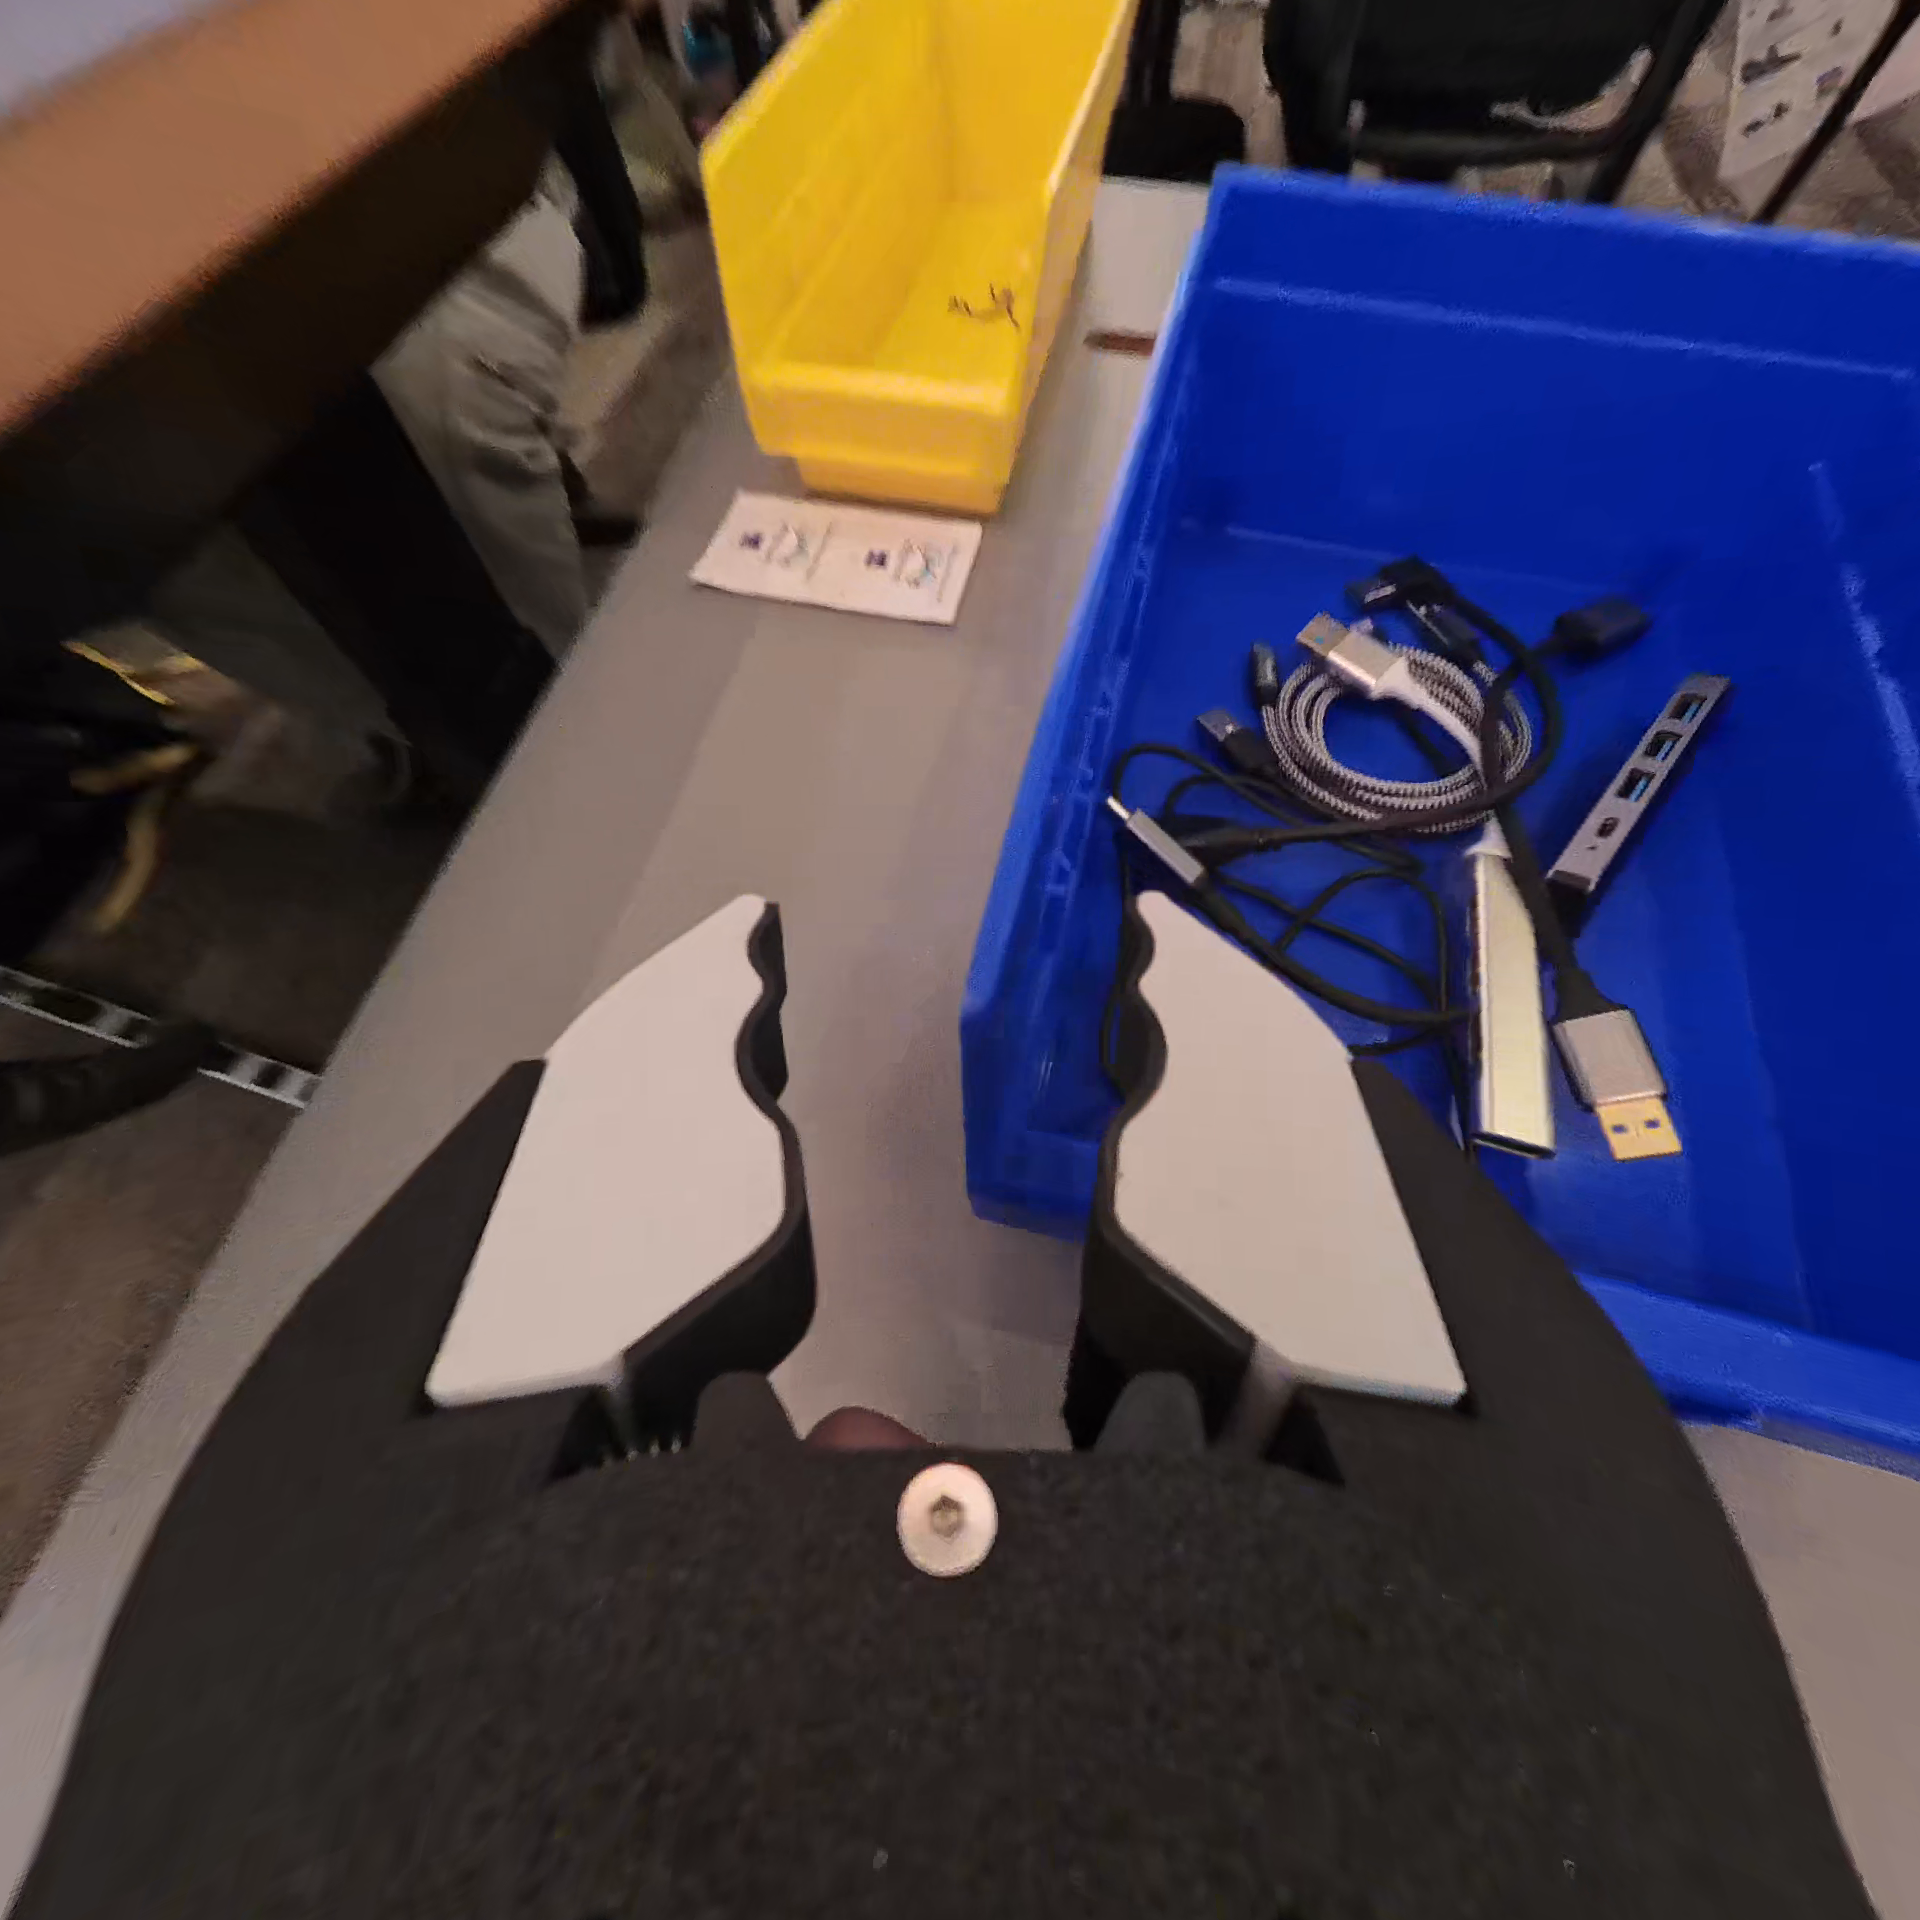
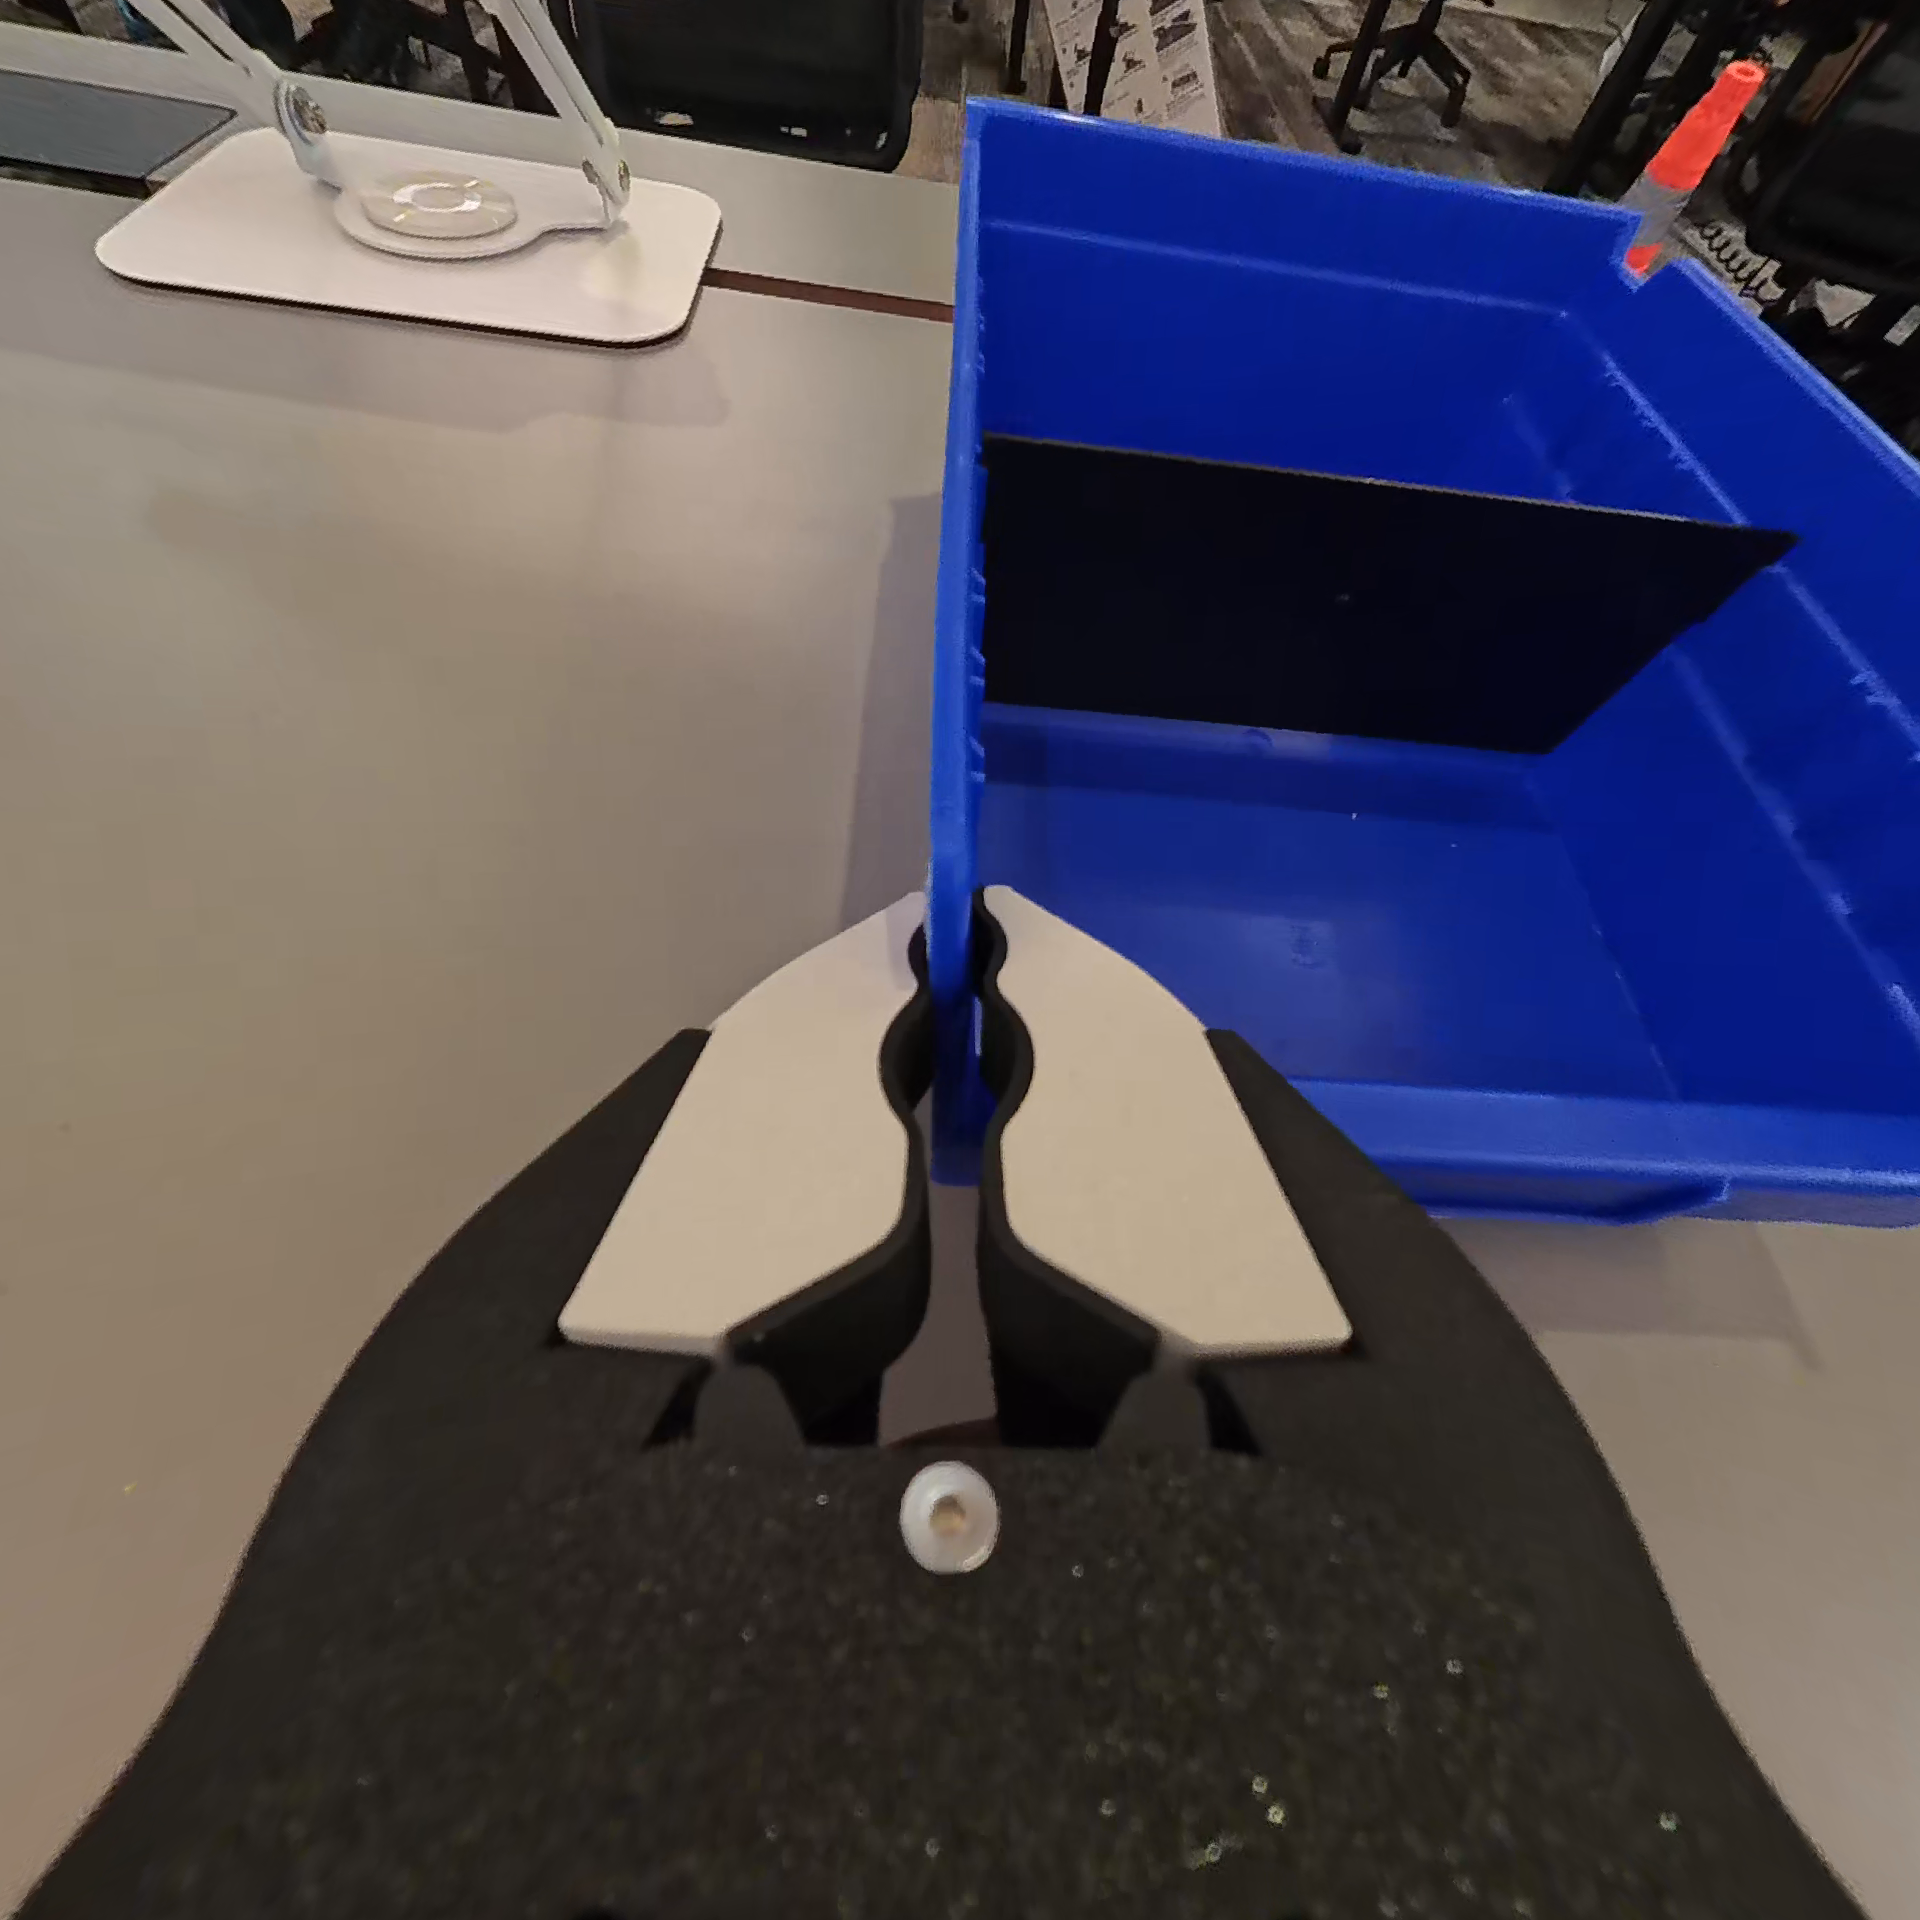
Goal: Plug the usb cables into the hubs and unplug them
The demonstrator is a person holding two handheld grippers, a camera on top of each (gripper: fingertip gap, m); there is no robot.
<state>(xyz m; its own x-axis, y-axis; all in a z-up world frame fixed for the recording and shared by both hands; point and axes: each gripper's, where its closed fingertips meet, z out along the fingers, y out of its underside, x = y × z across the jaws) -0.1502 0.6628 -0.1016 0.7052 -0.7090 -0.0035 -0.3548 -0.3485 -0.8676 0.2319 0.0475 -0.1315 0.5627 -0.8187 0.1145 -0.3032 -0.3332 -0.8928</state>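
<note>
In the left wrist view a blue bin (image 1: 1455,416) holds a tangle of USB cables (image 1: 1392,748), a silver hub (image 1: 1512,1023) and a dark grey hub (image 1: 1642,795). A cable with a gold-tipped USB plug (image 1: 1621,1081) lies beside the silver hub. My left gripper (image 1: 951,920) is open and empty, above the table at the bin's near left corner. In the right wrist view my right gripper (image 2: 953,914) is shut on the left wall of a blue bin (image 2: 1351,312). That bin has a black divider (image 2: 1351,592) and its near compartment holds nothing.
A yellow bin (image 1: 894,260) stands at the back left of the grey table (image 1: 810,779), with a white card (image 1: 836,558) in front of it. A white stand base (image 2: 416,229) sits at the far left in the right wrist view. An orange cone (image 2: 1704,135) stands beyond the bin. The left gripper's tips are roughly 70 centimeters from the right gripper's.
</note>
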